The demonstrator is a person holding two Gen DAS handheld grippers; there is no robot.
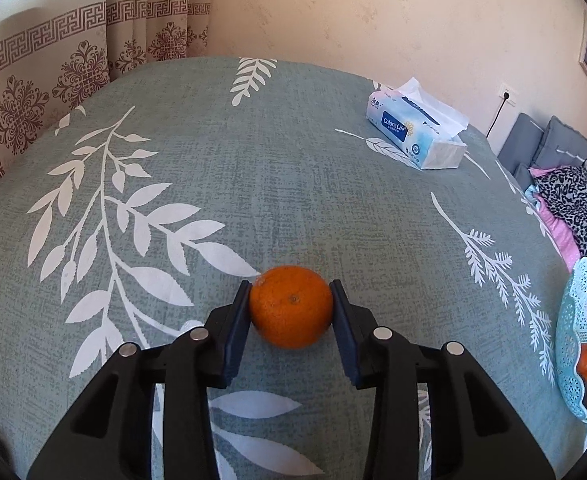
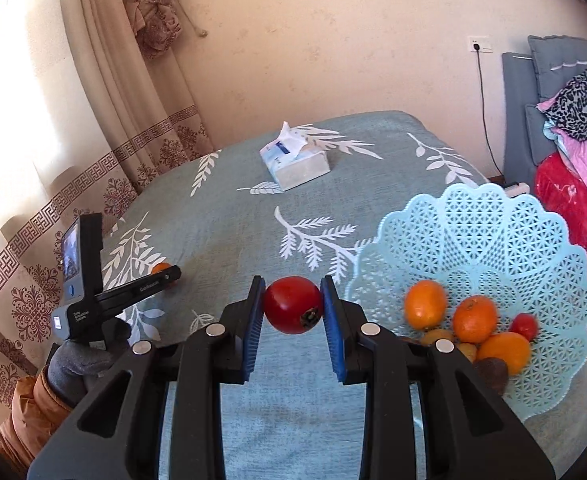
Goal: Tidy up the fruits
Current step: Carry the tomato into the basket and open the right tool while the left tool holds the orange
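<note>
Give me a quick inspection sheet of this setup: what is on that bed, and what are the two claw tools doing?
Surface: bedspread, grey-green with white leaves.
Job's things: orange between the left gripper's fingers; red fruit between the right gripper's fingers; basket holding oranges and other fruit.
Clutter: tissue box.
Grippers: left gripper shut on the orange; right gripper shut on the red fruit, beside the basket.
Cables: black cord hanging from a wall socket.
Surroundings: curtain, piled bedding.
</note>
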